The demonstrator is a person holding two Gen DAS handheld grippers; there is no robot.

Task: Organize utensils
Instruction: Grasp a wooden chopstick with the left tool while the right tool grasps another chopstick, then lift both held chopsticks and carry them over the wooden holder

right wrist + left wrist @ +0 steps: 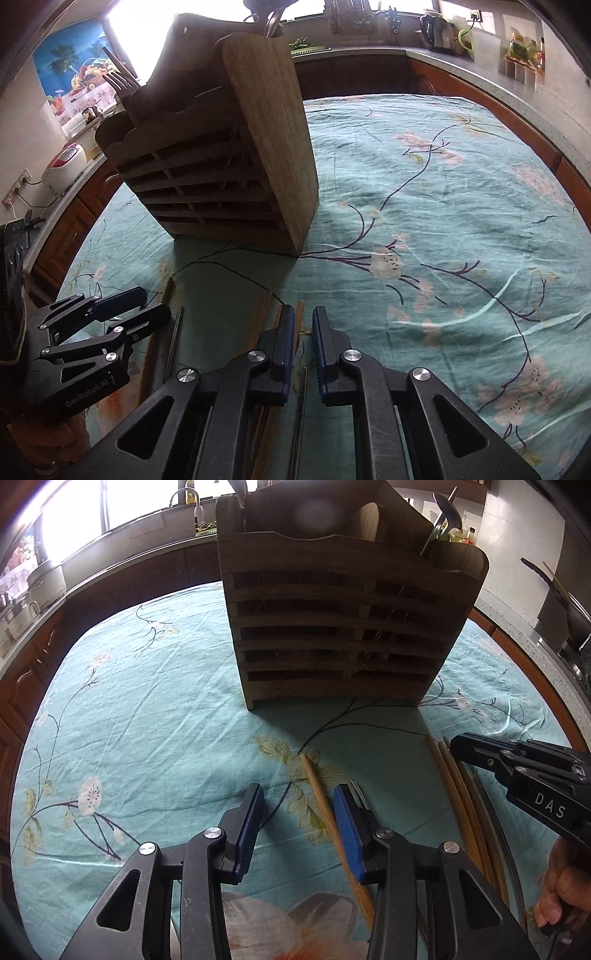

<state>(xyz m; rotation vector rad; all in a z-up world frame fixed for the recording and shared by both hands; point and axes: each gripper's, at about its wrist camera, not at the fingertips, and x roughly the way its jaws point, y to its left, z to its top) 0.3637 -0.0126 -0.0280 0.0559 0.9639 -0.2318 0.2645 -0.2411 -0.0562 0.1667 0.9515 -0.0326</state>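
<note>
Left gripper (298, 794) jaws apart, nothing between pads. Long light-brown wooden chopstick (320, 797) just beside right blue pad, lower centre, flat on teal floral tablecloth (147, 720), tip toward slatted dark wooden utensil holder (332, 627). Right gripper (303, 317) jaws nearly shut; grip unclear.

A home kitchen. Around the wooden utensil rack (221, 155) run stone counters over brown wooden cabinets (70, 236). Behind the rack a sink tap (183, 494) stands under a bright window; right of it sits a kettle (439, 31), left of it a rice cooker (64, 162). The rack stands on a flowered teal cloth (443, 221).
</note>
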